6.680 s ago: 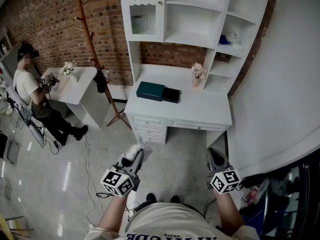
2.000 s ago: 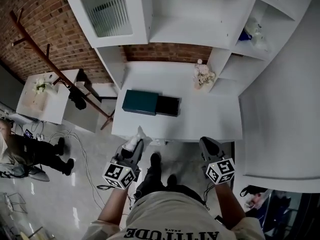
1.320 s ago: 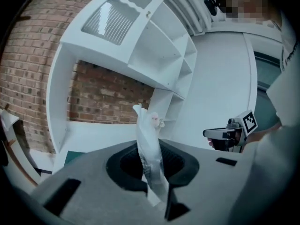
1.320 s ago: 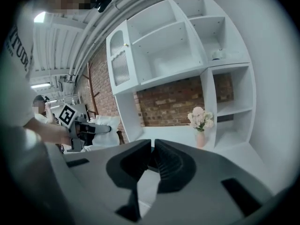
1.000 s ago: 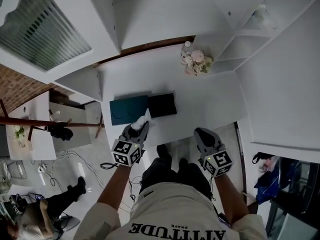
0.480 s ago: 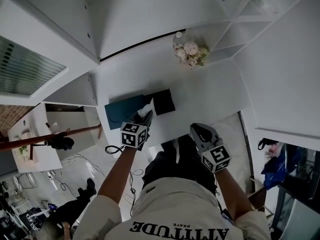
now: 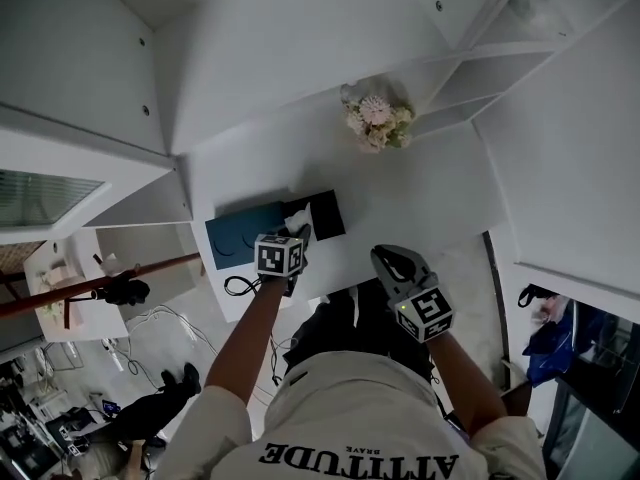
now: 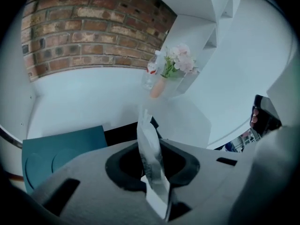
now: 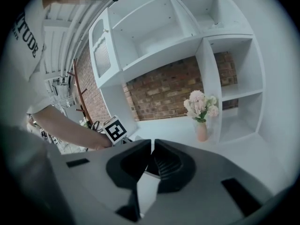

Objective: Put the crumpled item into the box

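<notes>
Left gripper (image 8: 151, 150): jaws clamped on the crumpled item (image 8: 145, 128), a white, thin, creased wad pinched flat between the pads, with its top sticking out past the fingertips. Head view puts it over the box (image 7: 240, 240), about where the teal part meets the black part; can't tell if it touches the box or hangs just above it. The gripper points steeply down at the box, marker cube facing the head camera. The box lies on the white desk (image 7: 430, 193) near the front edge, teal part on the left and black part touching it on the right. In the left gripper view the black part sits straight behind the item's tip. Right gripper (image 9: 151, 148): jaws together, nothing between them. In the head view it's to the right of the box, apart from it, at the desk's front edge. Its own camera sees the left gripper's cube and the person's forearm (image 9: 65, 125) off to its left. Vase of flowers (image 7: 375, 123) stands at the back of the desk, well apart from the box, beside the white shelves (image 9: 164, 27). Brick wall (image 8: 93, 27) behind the desk.
</notes>
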A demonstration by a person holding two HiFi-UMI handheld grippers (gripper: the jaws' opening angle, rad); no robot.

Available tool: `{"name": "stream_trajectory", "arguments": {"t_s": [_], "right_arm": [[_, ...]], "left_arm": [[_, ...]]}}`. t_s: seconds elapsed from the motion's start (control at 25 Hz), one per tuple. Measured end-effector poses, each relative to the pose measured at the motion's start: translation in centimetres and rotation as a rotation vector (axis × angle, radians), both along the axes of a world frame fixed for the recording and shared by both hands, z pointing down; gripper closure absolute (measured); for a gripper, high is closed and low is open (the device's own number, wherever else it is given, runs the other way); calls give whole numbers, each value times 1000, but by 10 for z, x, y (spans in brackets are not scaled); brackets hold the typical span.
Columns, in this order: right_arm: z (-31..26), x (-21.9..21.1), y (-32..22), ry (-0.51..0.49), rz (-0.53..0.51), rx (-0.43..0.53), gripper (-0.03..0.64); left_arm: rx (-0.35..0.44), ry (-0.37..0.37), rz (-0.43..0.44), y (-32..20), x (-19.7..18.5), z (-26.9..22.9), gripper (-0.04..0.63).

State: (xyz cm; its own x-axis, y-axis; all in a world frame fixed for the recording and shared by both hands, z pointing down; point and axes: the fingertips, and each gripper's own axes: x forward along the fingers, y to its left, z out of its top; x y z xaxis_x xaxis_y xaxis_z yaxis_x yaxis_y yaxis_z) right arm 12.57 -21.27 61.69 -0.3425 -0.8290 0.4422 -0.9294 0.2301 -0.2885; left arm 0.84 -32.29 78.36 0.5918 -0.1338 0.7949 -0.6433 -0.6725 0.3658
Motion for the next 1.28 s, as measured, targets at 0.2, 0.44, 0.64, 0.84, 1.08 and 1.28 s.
{"name": "stream_trajectory", "arguments": {"t_s": [0.2,0.44,0.64,0.84,1.08,1.28], "right_arm": [[6,10,-6,-18,-15,-6,580],[12,21,-10,-30,-31,-10,580],[13,26,-14,-37,-39,-3,580],[17,30,-14,-44,-55,-7,580],[23,38,-19,-48,-78,-14,580],[20,34,-30,-51,-113,0,580]], "left_arm": [[-86,-45,-94,-5,5,22,528],[-198,-94,-177,-7,10,46,528],[-252,-96,-199,-10,22,60,526],[-311,-108,-157,-3,35,75,437],[-296,-144,-193,-4,25,74,321],[-254,-152,-233,-9,4,62,305]]}}
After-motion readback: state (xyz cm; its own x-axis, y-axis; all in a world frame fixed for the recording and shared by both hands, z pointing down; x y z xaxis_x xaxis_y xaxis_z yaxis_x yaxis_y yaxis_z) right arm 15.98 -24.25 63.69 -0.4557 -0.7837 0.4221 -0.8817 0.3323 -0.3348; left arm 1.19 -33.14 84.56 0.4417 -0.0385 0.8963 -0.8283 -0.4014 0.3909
